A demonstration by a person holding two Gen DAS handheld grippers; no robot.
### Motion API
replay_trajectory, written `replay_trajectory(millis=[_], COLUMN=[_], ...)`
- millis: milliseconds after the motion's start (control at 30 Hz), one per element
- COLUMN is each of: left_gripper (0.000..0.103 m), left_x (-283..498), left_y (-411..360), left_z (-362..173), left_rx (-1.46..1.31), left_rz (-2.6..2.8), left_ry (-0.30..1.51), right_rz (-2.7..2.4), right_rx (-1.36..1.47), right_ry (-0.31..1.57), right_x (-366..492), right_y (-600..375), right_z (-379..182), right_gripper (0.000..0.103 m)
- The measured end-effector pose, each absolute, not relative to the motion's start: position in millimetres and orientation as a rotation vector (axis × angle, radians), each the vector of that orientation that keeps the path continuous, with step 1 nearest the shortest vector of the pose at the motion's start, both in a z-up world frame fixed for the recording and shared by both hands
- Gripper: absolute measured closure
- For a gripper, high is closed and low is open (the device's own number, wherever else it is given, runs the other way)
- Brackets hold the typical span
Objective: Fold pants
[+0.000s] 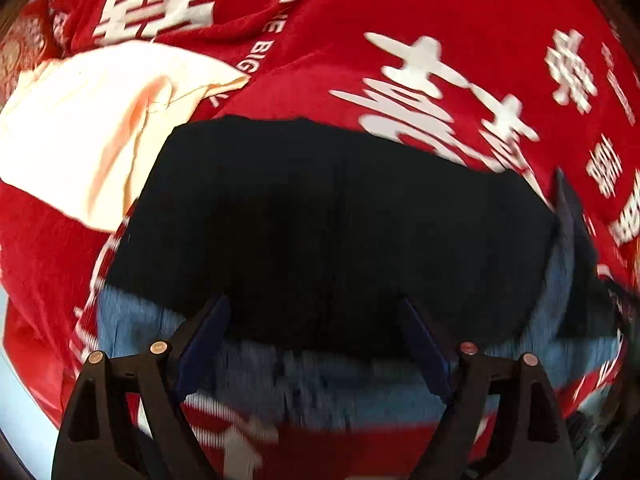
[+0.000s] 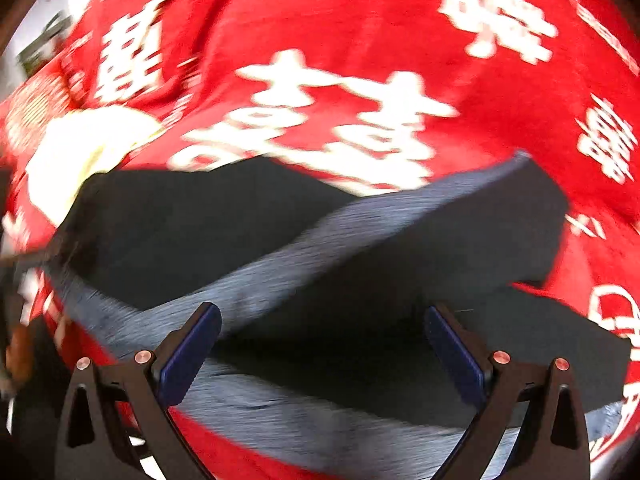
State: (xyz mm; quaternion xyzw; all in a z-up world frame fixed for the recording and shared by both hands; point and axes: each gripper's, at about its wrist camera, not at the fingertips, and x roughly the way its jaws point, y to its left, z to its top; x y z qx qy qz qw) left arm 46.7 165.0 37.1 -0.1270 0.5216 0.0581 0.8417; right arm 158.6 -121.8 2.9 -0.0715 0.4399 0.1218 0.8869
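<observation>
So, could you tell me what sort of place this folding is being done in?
Probably a home, likely a bed: dark pants lie on a soft red blanket printed with white Chinese characters, and a cream-coloured cloth is spread beside them.

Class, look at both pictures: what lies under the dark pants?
Under the dark pants lies a blue denim garment, its edges showing along the near side, and both rest on the red blanket. How far the denim reaches beneath is hidden.
</observation>
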Motion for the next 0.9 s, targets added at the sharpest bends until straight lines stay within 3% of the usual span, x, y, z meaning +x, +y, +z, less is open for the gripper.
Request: replay_trajectory(millis=[167, 300, 533, 567, 600, 700, 733, 800, 867, 900], left_gripper=[0.015, 0.015, 0.015, 0.015, 0.015, 0.016, 0.018, 0.03, 0.051, 0.055], left_x=[50, 85, 105, 103, 101, 97, 97, 99, 95, 94], left_y=[133, 62, -10, -13, -14, -16, -18, -23, -20, -17], left_z=[58, 66, 42, 40, 41, 42, 42, 43, 45, 46], left_rx=[-0.371, -0.348, -0.203, -0.184, -0.171, -0.148, -0.135, -0.092, -0.094, -0.117], left_rz=[-0.009, -0.209, -0.326, -0.323, -0.325, -0.33, -0.326, -0.308, -0.315, -0.324], left_ry=[1.097, 1.117, 1.211, 1.202, 1.194, 1.18, 1.179, 1.176, 1.182, 1.19], right_rz=[0.024, -0.071, -0.134, -0.16, -0.174, -0.147, -0.129, -0.114, -0.108, -0.106], right_rx=[0.067, 0.23, 0.135, 0.115, 0.099, 0.075, 0.087, 0.142, 0.217, 0.237], right_ry=[0.937, 1.033, 1.213, 1.248, 1.259, 1.2, 1.188, 1.144, 1.082, 1.054], right_x=[227, 281, 359, 363, 364, 351, 345, 329, 307, 296], right_y=[-207, -235, -209, -209, -211, -215, -218, -229, -244, -249], right_z=[15, 16, -17, -28, -34, -26, -21, -11, 4, 10], right_gripper=[0.001, 0.001, 0.001, 0.006, 0.027, 0.075, 0.084, 0.086, 0.087, 0.087])
